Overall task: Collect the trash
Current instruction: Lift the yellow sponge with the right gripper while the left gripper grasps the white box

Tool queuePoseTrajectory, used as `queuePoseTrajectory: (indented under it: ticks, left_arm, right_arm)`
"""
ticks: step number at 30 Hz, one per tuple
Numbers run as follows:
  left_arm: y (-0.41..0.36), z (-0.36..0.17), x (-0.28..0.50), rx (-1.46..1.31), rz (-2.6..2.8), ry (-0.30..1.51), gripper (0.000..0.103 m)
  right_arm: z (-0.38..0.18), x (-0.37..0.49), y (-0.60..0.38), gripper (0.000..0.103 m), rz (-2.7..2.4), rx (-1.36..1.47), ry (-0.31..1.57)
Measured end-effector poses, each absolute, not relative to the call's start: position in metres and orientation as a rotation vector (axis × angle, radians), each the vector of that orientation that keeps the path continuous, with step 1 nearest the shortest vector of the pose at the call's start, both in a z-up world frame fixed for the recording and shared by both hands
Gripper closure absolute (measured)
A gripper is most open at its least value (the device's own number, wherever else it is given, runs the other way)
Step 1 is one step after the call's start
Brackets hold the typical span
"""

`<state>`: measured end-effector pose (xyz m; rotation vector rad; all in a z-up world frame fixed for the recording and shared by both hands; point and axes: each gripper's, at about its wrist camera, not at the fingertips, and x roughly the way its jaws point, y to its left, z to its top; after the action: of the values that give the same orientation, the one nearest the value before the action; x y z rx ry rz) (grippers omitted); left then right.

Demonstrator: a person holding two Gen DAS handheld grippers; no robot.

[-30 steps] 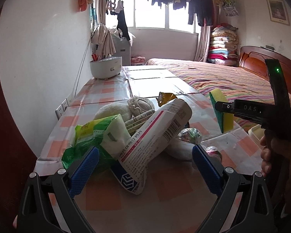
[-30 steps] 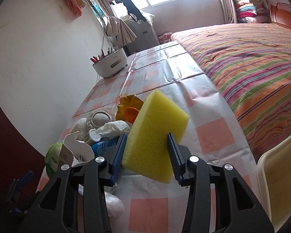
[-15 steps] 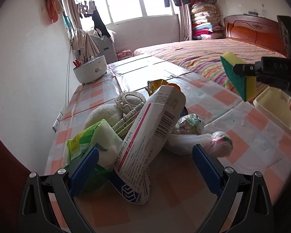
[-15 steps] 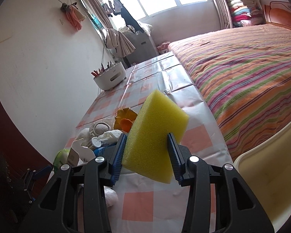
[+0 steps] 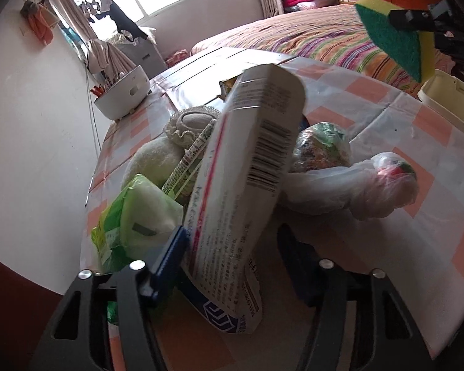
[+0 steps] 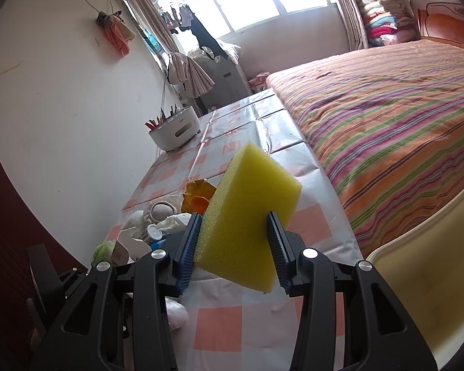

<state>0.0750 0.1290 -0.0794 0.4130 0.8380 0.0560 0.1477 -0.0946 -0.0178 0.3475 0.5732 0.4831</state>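
Observation:
My right gripper [image 6: 233,241] is shut on a yellow sponge [image 6: 247,216] with a green scouring side and holds it above the table; it also shows in the left wrist view [image 5: 393,35]. My left gripper [image 5: 232,253] is open, its jaws on either side of a white crumpled carton [image 5: 244,185] that leans on a trash pile. The pile holds a green wrapper [image 5: 130,216], a knotted white plastic bag [image 5: 365,182], a patterned wrapper ball [image 5: 321,147] and pale round cloth items [image 5: 185,123].
A cream bin [image 6: 423,275] stands at the table's right edge, below the sponge; its rim shows in the left wrist view [image 5: 445,95]. A white holder of pens [image 6: 176,130] sits far along the checked tablecloth [image 6: 312,225]. A striped bed [image 6: 396,117] lies right.
My left gripper has closed in on the carton and narrowed around it. My right gripper has lifted the sponge and carried it right, toward the cream bin.

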Motion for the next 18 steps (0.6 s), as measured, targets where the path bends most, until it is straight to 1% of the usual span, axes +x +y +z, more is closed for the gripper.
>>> queuePoseTrajectory:
  ticks: [1, 2, 5, 12, 18]
  left_arm:
    - [0.13, -0.079, 0.077, 0.411, 0.071, 0.836, 0.055]
    - [0.133, -0.079, 0.077, 0.405, 0.079, 0.834, 0.058]
    - [0.141, -0.074, 0.079, 0.332, 0.074, 0.829, 0.061]
    - [0.146, -0.068, 0.072, 0.276, 0.093, 0.795, 0.063]
    - [0.148, -0.051, 0.064, 0.225, 0.09, 0.735, 0.065]
  right_arm:
    - [-0.018, 0.148, -0.095, 0.061, 0.485, 0.348, 0.573]
    - [-0.017, 0.147, -0.095, 0.061, 0.484, 0.348, 0.572]
    - [-0.016, 0.145, -0.095, 0.061, 0.485, 0.344, 0.568]
    - [-0.011, 0.142, -0.098, 0.061, 0.475, 0.341, 0.551]
    - [-0.008, 0.139, -0.101, 0.061, 0.467, 0.337, 0.535]
